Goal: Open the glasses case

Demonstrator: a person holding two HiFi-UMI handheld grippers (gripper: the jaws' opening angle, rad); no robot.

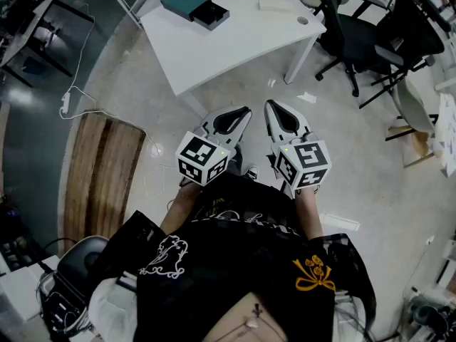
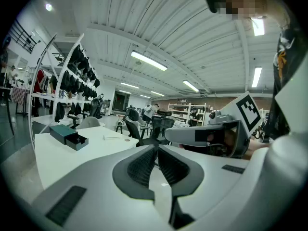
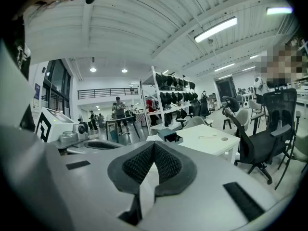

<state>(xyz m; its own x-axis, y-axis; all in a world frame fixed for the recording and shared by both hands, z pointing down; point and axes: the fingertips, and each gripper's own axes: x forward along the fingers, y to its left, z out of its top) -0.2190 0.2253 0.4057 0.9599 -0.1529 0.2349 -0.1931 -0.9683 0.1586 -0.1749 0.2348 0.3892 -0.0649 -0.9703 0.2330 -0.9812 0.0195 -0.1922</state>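
The glasses case (image 1: 194, 7) is a dark teal box with a darker part slid out at one end. It lies at the far left corner of the white table (image 1: 242, 45). It also shows small in the left gripper view as the case (image 2: 69, 135) and in the right gripper view as the case (image 3: 169, 135). Both grippers are held side by side close to the person's body, well short of the table. My left gripper (image 1: 244, 110) (image 2: 157, 147) is shut with nothing in it. My right gripper (image 1: 270, 105) (image 3: 153, 144) is shut and holds nothing either.
A thin white strip (image 1: 274, 6) and a small round disc (image 1: 302, 21) lie on the table's right part. Black office chairs (image 1: 360, 38) stand to the right. A wooden board (image 1: 100, 177) and a white cable (image 1: 75, 95) lie on the floor at left.
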